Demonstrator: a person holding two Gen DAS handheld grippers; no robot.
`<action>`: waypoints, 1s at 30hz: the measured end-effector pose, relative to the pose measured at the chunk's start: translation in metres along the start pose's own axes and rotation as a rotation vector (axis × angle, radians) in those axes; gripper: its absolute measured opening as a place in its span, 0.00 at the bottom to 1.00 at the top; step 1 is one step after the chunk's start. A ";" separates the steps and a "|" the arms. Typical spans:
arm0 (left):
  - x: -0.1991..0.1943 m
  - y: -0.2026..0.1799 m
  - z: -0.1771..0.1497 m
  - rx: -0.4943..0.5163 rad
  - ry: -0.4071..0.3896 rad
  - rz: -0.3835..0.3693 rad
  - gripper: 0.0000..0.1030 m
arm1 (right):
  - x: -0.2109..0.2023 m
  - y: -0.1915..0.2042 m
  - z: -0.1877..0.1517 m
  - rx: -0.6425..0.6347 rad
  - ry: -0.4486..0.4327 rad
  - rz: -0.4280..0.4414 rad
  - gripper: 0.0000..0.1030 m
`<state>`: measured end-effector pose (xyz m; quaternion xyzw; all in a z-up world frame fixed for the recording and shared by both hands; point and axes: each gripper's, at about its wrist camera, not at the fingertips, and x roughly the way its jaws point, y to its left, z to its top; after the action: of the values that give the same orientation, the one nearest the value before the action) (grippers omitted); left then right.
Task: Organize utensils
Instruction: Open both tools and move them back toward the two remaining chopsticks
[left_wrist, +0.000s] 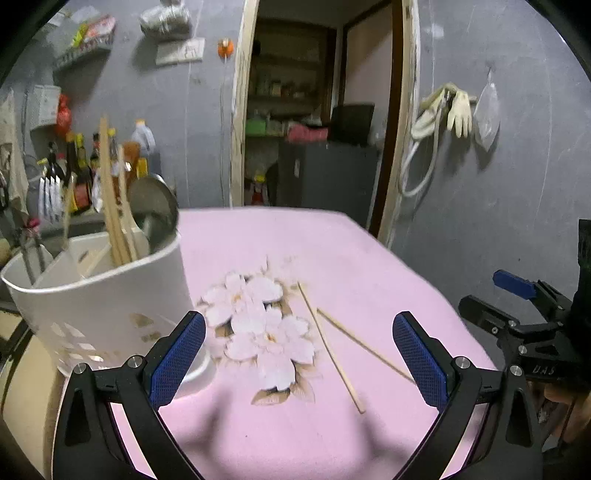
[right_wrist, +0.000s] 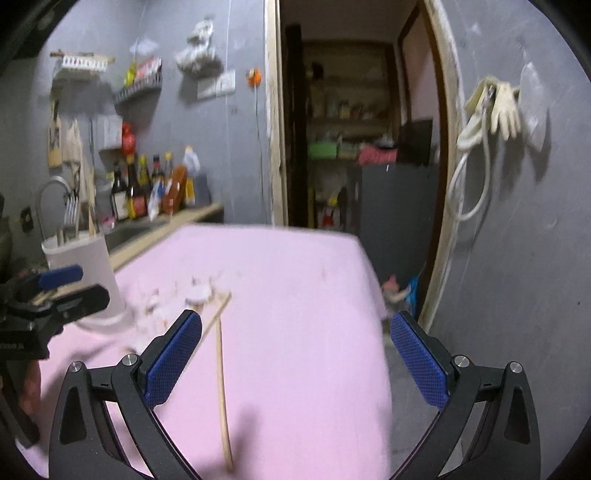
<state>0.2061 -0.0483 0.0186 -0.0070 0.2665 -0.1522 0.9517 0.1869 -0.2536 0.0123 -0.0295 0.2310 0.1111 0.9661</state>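
Two wooden chopsticks (left_wrist: 332, 350) lie crossed on the pink flowered tablecloth (left_wrist: 295, 251); they also show in the right wrist view (right_wrist: 221, 376). A white utensil holder (left_wrist: 99, 295) stands at the table's left with several wooden utensils in it; it also shows in the right wrist view (right_wrist: 88, 258). My left gripper (left_wrist: 299, 354) is open and empty above the cloth, with the chopsticks between its fingers and the holder by its left finger. My right gripper (right_wrist: 295, 354) is open and empty, the chopsticks by its left finger. The right gripper shows at the right edge of the left wrist view (left_wrist: 524, 306).
A counter with sauce bottles (right_wrist: 147, 188) and a sink runs along the left wall. An open doorway (left_wrist: 317, 110) lies behind the table. Gloves and a hose hang on the grey wall (left_wrist: 454, 110) at the right. The table's right edge (right_wrist: 376, 295) drops to the floor.
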 end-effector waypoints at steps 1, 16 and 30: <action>0.004 0.000 0.000 -0.002 0.019 0.000 0.97 | 0.002 -0.001 -0.003 0.003 0.022 0.010 0.96; 0.045 0.008 0.003 -0.028 0.220 -0.054 0.81 | 0.034 0.019 -0.024 -0.081 0.273 0.144 0.58; 0.095 0.012 0.009 -0.071 0.446 -0.145 0.29 | 0.053 0.035 -0.026 -0.204 0.361 0.118 0.19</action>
<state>0.2911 -0.0655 -0.0223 -0.0256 0.4742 -0.2085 0.8550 0.2130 -0.2115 -0.0353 -0.1328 0.3892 0.1830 0.8930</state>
